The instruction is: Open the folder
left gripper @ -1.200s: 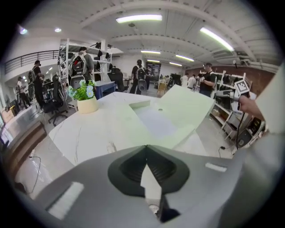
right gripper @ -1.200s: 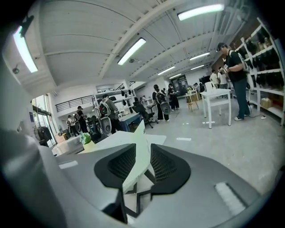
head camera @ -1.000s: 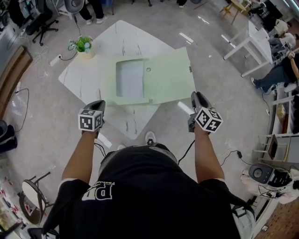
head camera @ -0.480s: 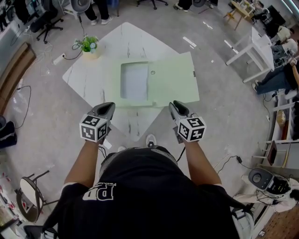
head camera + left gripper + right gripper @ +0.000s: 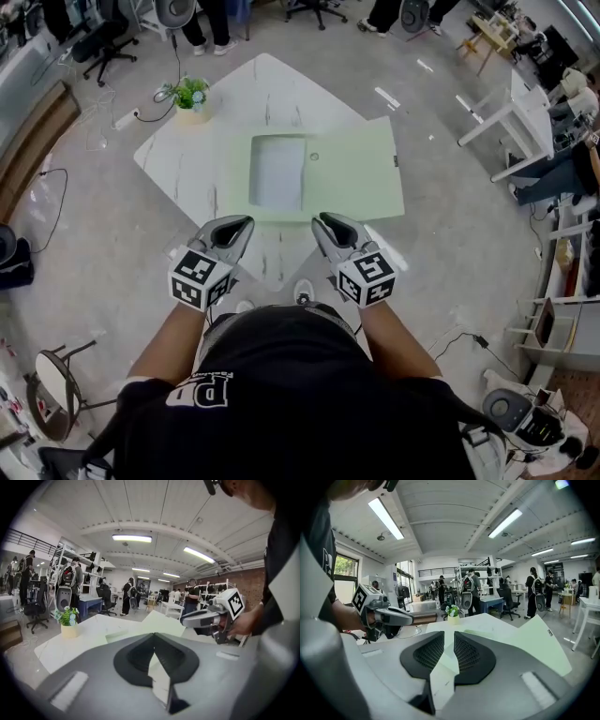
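Folder [image 5: 352, 173], pale green and lying flat, looks closed. It sits in the middle of the white marbled bench [image 5: 187, 164], at 12 o'clock from you. A paler rectangular window fills its 9 o'clock half, and a small dark tab sits on its 3 o'clock edge.

Your left gripper [image 5: 234, 228] hovers over the bench's near corner with its jaws pressed together and nothing between them. Your right gripper [image 5: 328, 225] hovers just beside it at 3 o'clock, jaws only a narrow slit apart and also empty. Neither touches the folder.

To open it well, you probably need to widen the right gripper first. Then reach toward 1 o'clock for the edge with the tab, which seems to be the free side, though the hinge side is not certain from here. Pinch only the top cover. Press the left gripper down on the window half so the folder does not slide, then swing the cover over slowly.

Counted: one folder, one bench, two grippers, and one potted plant [image 5: 192, 94] at the bench's 10 o'clock corner, well apart from the folder.
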`<action>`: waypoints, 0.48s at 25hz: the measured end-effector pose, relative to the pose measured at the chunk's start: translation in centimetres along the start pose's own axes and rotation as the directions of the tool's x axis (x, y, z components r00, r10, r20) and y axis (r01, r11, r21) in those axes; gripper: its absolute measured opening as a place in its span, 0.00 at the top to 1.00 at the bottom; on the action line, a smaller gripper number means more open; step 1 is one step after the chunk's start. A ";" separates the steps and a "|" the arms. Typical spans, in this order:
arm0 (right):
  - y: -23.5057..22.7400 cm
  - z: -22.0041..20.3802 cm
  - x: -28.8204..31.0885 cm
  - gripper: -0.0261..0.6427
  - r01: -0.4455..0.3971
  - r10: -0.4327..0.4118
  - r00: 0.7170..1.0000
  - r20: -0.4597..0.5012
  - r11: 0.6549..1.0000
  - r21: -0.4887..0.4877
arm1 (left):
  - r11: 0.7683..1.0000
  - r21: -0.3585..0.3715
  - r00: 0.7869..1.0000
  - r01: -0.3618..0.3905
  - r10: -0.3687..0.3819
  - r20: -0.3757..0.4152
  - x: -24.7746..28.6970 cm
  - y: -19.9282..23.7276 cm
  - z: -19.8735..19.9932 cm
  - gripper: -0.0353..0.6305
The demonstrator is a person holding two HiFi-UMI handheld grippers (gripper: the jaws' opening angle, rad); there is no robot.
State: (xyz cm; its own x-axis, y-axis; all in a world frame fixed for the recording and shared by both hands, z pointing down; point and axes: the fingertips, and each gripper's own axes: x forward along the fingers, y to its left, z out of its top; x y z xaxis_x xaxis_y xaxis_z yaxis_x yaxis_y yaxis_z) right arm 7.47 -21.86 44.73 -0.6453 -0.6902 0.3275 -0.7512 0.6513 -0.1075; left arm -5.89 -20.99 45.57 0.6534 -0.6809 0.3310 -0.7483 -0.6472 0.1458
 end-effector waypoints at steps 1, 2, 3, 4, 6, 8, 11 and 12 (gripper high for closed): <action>0.3 0.7 0.0 0.87 -0.006 0.006 1.000 0.017 1.000 -0.006 | 1.000 0.008 1.000 0.001 -0.001 0.015 -0.2 -0.2 0.8 0.86; 0.6 1.5 -0.1 0.88 -0.010 0.011 0.999 0.034 1.000 -0.012 | 1.000 0.016 1.000 0.003 -0.004 0.030 -0.4 -0.4 1.5 0.86; 0.9 2.2 -0.1 0.89 -0.014 0.015 0.999 0.050 1.000 -0.018 | 1.000 0.024 0.999 0.008 -0.009 0.043 -0.5 -0.6 2.1 0.86; 1.2 2.9 -0.1 0.89 -0.017 0.018 0.998 0.064 1.000 -0.025 | 0.999 0.032 0.998 0.014 -0.016 0.056 -0.6 -0.7 2.6 0.86; 1.5 4.1 -0.2 0.90 -0.020 0.023 0.996 0.089 0.999 -0.039 | 0.999 0.041 0.997 0.019 -0.022 0.077 -0.8 -0.7 3.4 0.86; 1.7 5.1 -0.3 0.91 -0.023 0.028 0.993 0.110 0.999 -0.049 | 0.999 0.046 0.996 0.013 -0.018 0.092 -0.9 -0.6 4.1 0.86; 1.9 5.9 -0.5 0.94 -0.019 0.027 0.991 0.134 0.998 -0.057 | 0.999 0.053 0.994 0.005 -0.011 0.106 -1.1 -0.5 4.7 0.86; 1.9 6.0 -0.5 0.96 -0.017 0.025 0.990 0.138 0.998 -0.057 | 0.998 0.057 0.994 0.003 -0.009 0.109 -1.2 -0.5 4.8 0.86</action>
State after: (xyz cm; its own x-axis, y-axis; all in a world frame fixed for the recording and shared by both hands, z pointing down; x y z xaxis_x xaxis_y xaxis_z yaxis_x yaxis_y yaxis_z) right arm 5.55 -22.14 38.70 -0.6771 -0.7105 0.1918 -0.7306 0.6803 -0.0591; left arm -5.75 -21.52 40.60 0.6690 -0.7082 0.2256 -0.7385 -0.6678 0.0932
